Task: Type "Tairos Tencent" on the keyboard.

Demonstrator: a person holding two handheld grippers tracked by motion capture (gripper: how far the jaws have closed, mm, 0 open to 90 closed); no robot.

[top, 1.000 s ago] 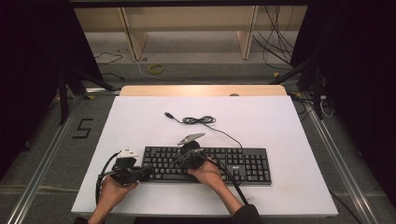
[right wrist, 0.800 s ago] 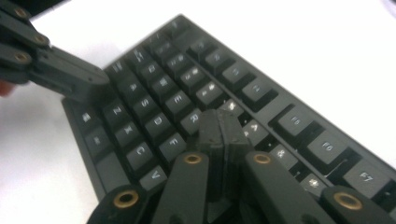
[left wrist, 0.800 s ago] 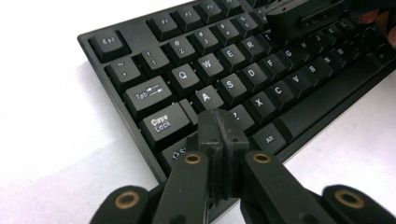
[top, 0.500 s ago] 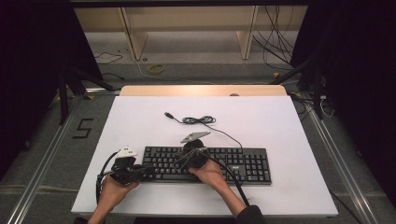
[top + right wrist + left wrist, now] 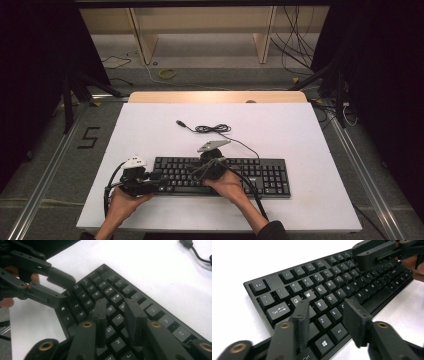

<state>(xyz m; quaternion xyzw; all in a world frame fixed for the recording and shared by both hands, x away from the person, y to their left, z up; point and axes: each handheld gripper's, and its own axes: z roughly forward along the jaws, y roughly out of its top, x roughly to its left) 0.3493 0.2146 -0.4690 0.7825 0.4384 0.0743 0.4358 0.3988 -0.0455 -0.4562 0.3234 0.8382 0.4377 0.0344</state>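
Note:
A black keyboard (image 5: pixel 265 177) lies across the near middle of the white table (image 5: pixel 300 130). My left gripper (image 5: pixel 159 181) hovers over its left end, jaws open above the Z, X and Alt keys (image 5: pixel 327 306), holding nothing. Its open fingers (image 5: pixel 60 278) also show in the right gripper view. My right gripper (image 5: pixel 196 172) sits over the left-centre keys, pointing left. Its jaws stand open above the R and T keys (image 5: pixel 115 303), with nothing between them. In the left gripper view, the right gripper's fingers (image 5: pixel 374 252) hang over the upper key rows of the keyboard (image 5: pixel 319 277).
The keyboard's black cable (image 5: pixel 215 129) lies coiled behind it and ends in a loose USB plug (image 5: pixel 181 123). A wooden strip (image 5: pixel 215 96) borders the table's far edge. Dark frames and floor cables stand beyond it.
Almost nothing has moved. My left gripper has crept slightly right over the keyboard's left end, and the right gripper holds its place.

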